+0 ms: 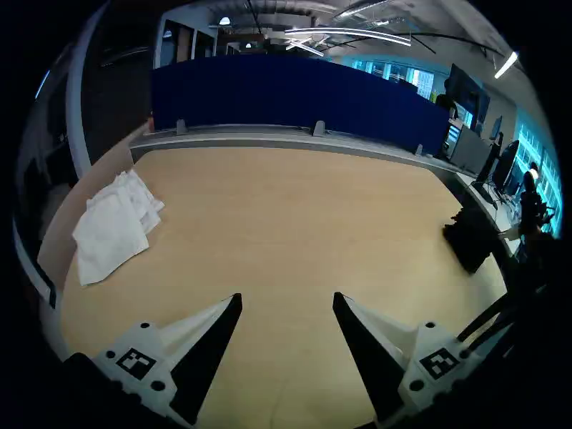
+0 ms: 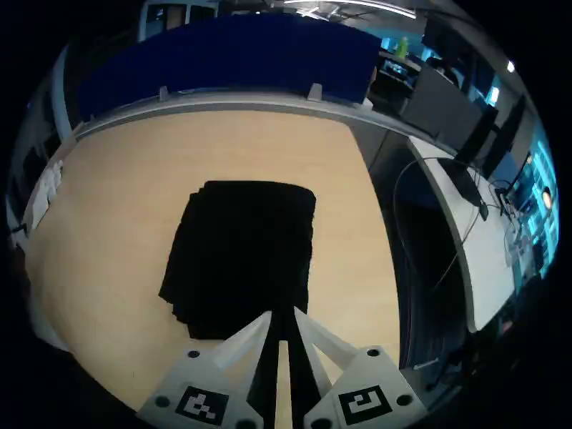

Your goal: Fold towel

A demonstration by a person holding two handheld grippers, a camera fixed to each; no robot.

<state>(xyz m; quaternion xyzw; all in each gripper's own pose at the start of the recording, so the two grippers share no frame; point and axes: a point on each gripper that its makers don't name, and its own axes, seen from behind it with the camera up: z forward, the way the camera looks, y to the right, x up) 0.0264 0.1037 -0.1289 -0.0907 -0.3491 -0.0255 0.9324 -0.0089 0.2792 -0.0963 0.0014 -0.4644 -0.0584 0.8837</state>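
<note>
Wooden table, black towel partly behind right hand-held gripper

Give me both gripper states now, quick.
Left hand-held gripper: open, holding nothing.
Right hand-held gripper: closed at the near edge of the black towel; a pinch cannot be told.

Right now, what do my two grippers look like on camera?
The left gripper and right gripper look alike: two white fingers each, tapering to points, with black inner faces. Each finger base carries a square black-and-white marker flanked by small dark screw holes.
</note>
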